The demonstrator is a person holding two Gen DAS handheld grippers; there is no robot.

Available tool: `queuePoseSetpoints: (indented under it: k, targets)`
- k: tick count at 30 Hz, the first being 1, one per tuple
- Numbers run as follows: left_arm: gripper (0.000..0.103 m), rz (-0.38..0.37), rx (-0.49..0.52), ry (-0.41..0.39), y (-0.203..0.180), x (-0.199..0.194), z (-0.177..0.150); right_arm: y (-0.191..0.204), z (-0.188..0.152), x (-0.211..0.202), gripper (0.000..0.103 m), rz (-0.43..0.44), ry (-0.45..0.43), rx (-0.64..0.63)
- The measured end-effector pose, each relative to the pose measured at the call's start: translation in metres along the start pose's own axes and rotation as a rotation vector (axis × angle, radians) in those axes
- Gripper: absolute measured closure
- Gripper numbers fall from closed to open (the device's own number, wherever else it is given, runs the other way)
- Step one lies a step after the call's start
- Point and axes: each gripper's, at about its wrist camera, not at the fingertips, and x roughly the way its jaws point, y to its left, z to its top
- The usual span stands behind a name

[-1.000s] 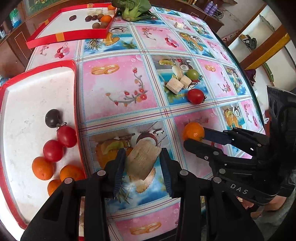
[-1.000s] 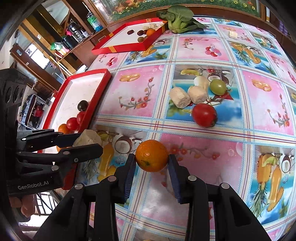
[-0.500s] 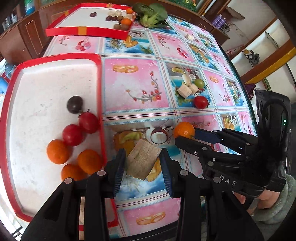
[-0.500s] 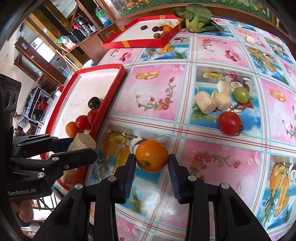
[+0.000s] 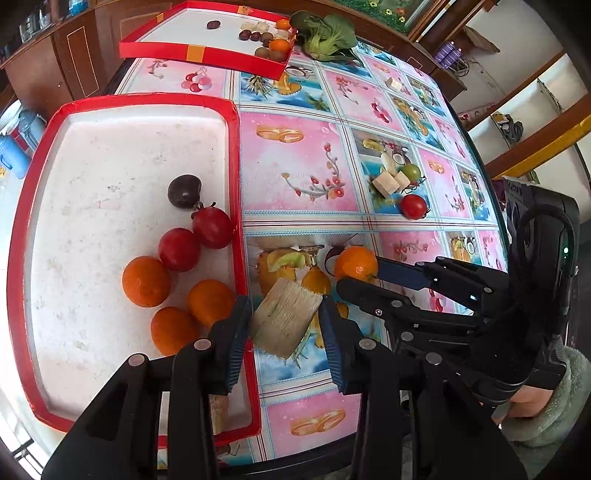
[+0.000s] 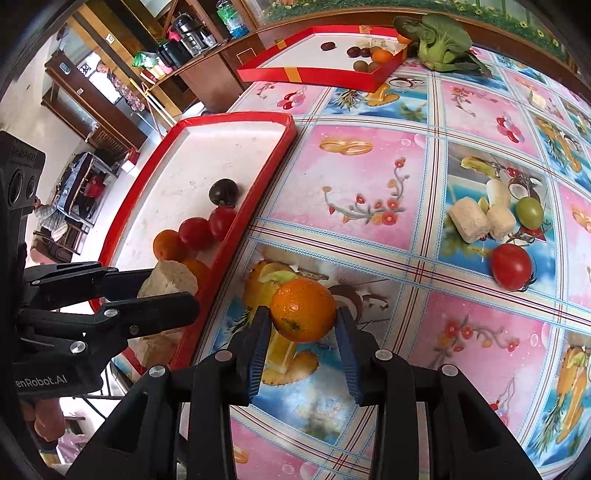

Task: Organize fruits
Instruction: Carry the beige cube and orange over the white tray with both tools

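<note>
My left gripper (image 5: 284, 317) is shut on a pale sugarcane chunk (image 5: 284, 317) and holds it above the right rim of the near red tray (image 5: 236, 155). The tray holds three oranges (image 5: 146, 281), two red tomatoes (image 5: 179, 249) and a dark plum (image 5: 184, 191). My right gripper (image 6: 301, 325) is shut on an orange (image 6: 303, 309) above the tablecloth, just right of the tray (image 6: 273, 162). It also shows in the left wrist view (image 5: 356, 263). A red tomato (image 6: 511, 266), a green fruit (image 6: 529, 212) and pale chunks (image 6: 467, 219) lie on the cloth.
A second red tray (image 5: 192, 55) with small fruits sits at the far end, next to a leafy green vegetable (image 5: 325, 35). The table's front edge is just below both grippers. Shelves and cabinets stand around the table.
Both grippers have moved left toward the near tray, each still holding its item. The tray now fills more of both views.
</note>
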Motion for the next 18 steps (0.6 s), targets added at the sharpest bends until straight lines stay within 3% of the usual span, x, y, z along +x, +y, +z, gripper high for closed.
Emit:
queuePoseSetpoints:
  k: [18]
  targets:
    - [0.068,-0.024,0.003,-0.005,0.0072,-0.0065,0.0079,0.0069,0.0099,0.0002,0.067,-0.005,-0.004,-0.011]
